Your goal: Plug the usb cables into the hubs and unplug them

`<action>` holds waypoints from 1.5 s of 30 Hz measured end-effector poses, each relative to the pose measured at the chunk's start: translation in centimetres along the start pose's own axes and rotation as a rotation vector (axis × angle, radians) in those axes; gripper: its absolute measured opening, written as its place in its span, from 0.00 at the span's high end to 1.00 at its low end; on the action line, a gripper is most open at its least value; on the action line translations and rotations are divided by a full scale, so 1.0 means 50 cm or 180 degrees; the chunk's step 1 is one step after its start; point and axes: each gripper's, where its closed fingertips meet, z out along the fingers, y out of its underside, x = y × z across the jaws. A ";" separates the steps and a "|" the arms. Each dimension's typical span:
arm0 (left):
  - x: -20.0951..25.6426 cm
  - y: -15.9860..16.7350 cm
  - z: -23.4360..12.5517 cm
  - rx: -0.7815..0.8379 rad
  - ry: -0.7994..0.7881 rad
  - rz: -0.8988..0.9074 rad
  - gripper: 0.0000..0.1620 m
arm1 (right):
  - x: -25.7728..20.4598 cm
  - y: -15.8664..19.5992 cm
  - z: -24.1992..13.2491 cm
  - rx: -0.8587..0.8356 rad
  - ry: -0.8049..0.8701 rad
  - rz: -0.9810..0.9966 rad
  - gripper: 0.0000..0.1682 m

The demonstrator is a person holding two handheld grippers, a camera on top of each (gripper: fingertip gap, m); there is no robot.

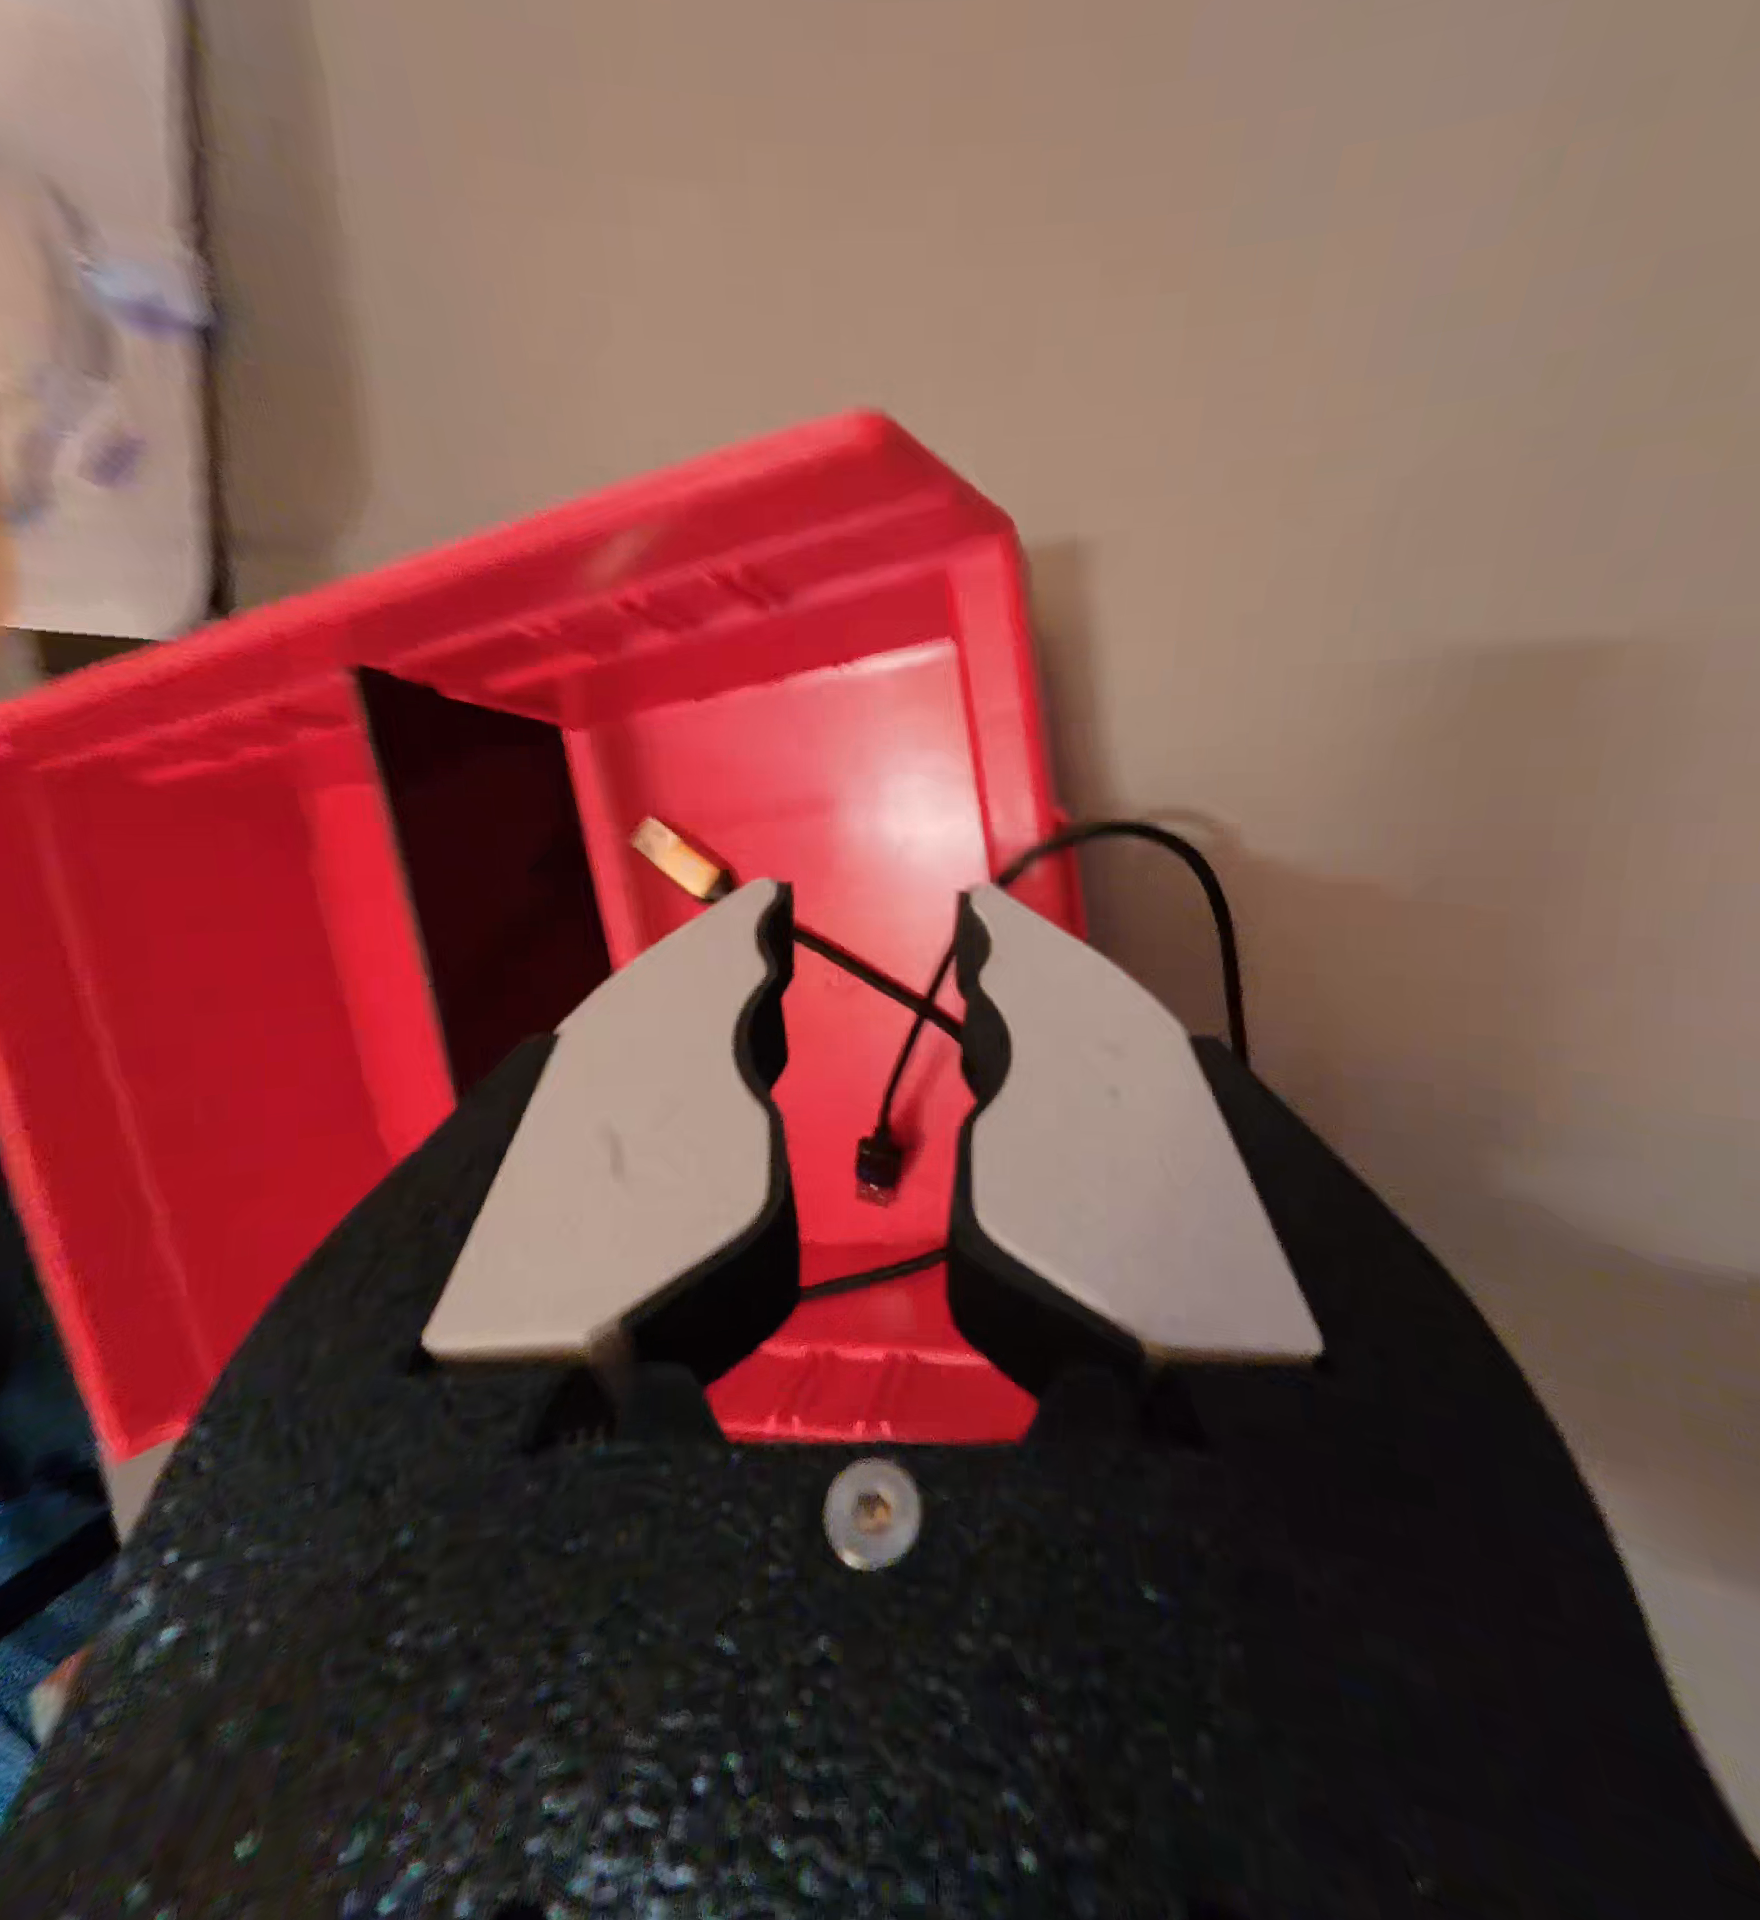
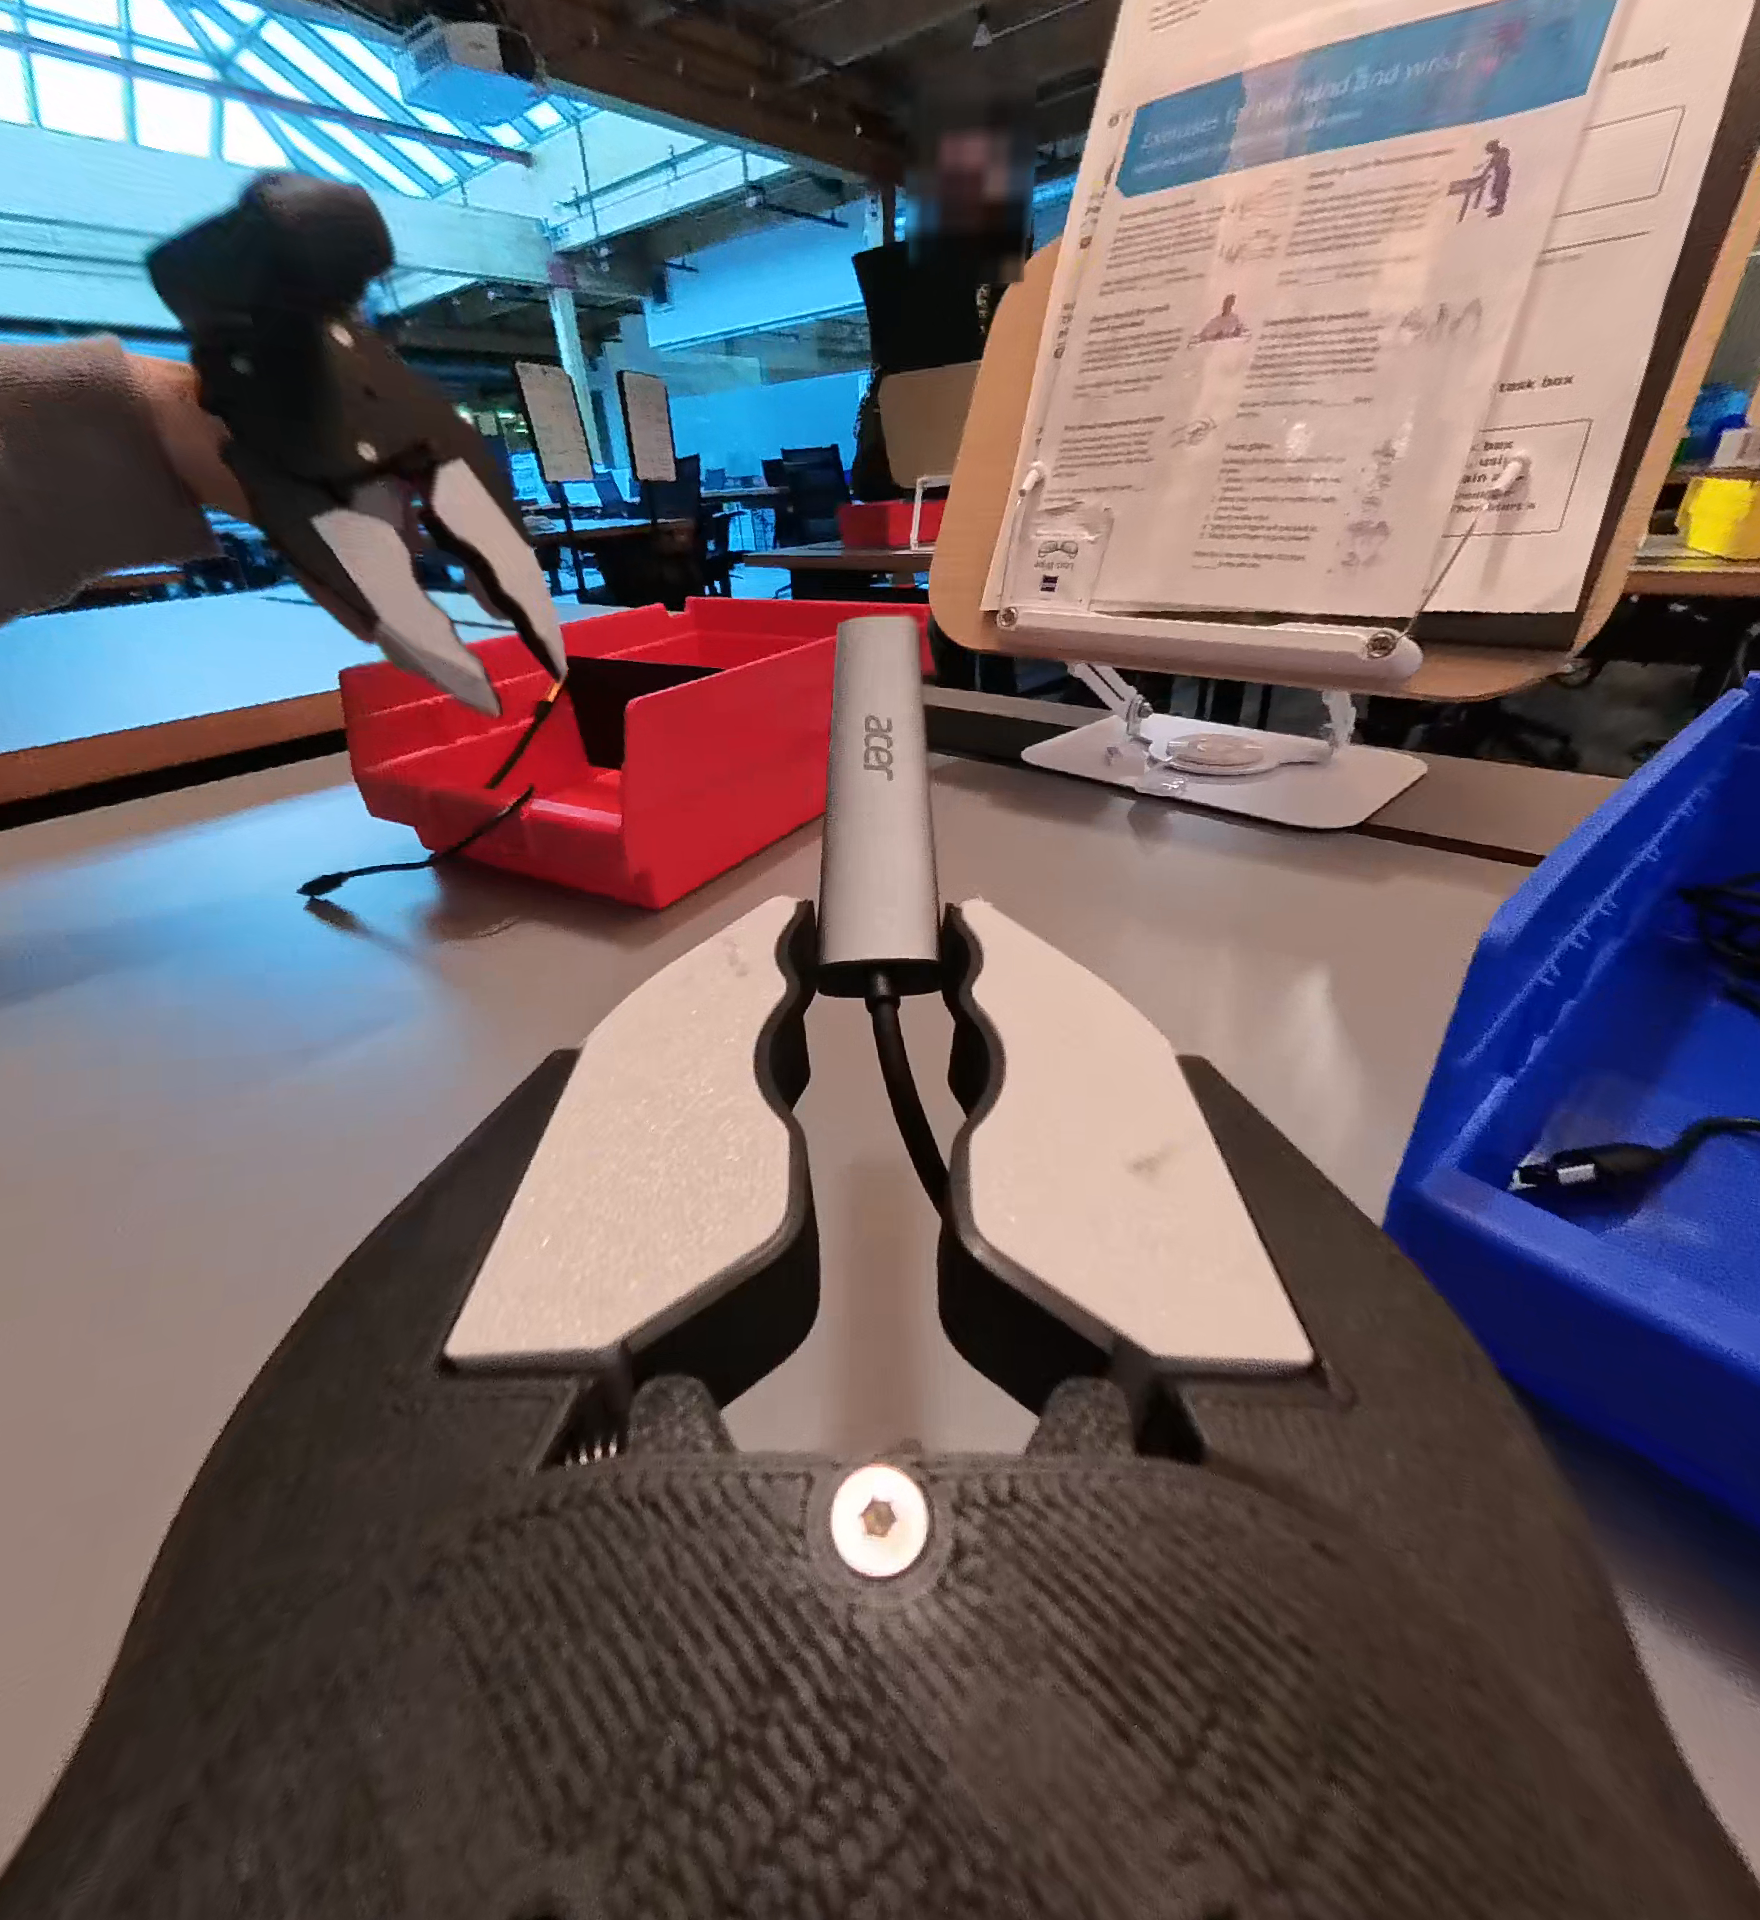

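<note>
My left gripper (image 1: pixel 873 894) is open over the red bin (image 1: pixel 232 987). A black USB cable (image 1: pixel 897 1039) crosses between its fingers. The cable's metal USB plug (image 1: pixel 678 857) sits just past the left fingertip, and a small black connector (image 1: pixel 881 1169) lies on the bin floor. The right wrist view shows the left gripper (image 2: pixel 520 681) tilted down into the red bin (image 2: pixel 710 790), with the cable (image 2: pixel 408 868) trailing over the bin's edge onto the table. My right gripper (image 2: pixel 876 935) is shut on the cable end of a grey USB hub (image 2: pixel 876 790), which points forward above the table.
A black divider (image 1: pixel 481 831) splits the red bin. A blue bin (image 2: pixel 1624 1195) holding black cables stands close on the right. A document stand (image 2: pixel 1271 665) with printed sheets is behind the hub. The grey table (image 2: pixel 232 1091) runs left, and a person stands far behind. About 30 centimetres separates my left fingertips from my right. The small black connector (image 1: pixel 881 1169) is about 12 centimetres from my left fingertips.
</note>
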 end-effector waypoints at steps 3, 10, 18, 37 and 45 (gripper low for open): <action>0.027 0.029 0.036 -0.0272 0.0359 0.0153 0.82 | -0.005 0.002 0.002 -0.0033 -0.0032 -0.0037 0.86; 0.065 0.023 0.074 -0.0176 0.0989 -0.0157 0.91 | -0.003 0.001 0.002 -0.0019 -0.0055 0.0008 0.86; 0.010 0.002 0.033 0.0186 0.0216 -0.0197 0.99 | -0.004 0.001 0.001 -0.0009 -0.0098 0.0043 0.86; 0.175 -0.277 -0.049 0.1732 -0.3118 -0.0304 0.99 | 0.034 -0.022 -0.025 0.0336 0.0074 0.0416 0.86; 0.300 -0.172 0.003 0.1211 -0.2569 0.0439 1.00 | 0.022 -0.021 -0.025 0.0295 -0.0012 0.0356 0.86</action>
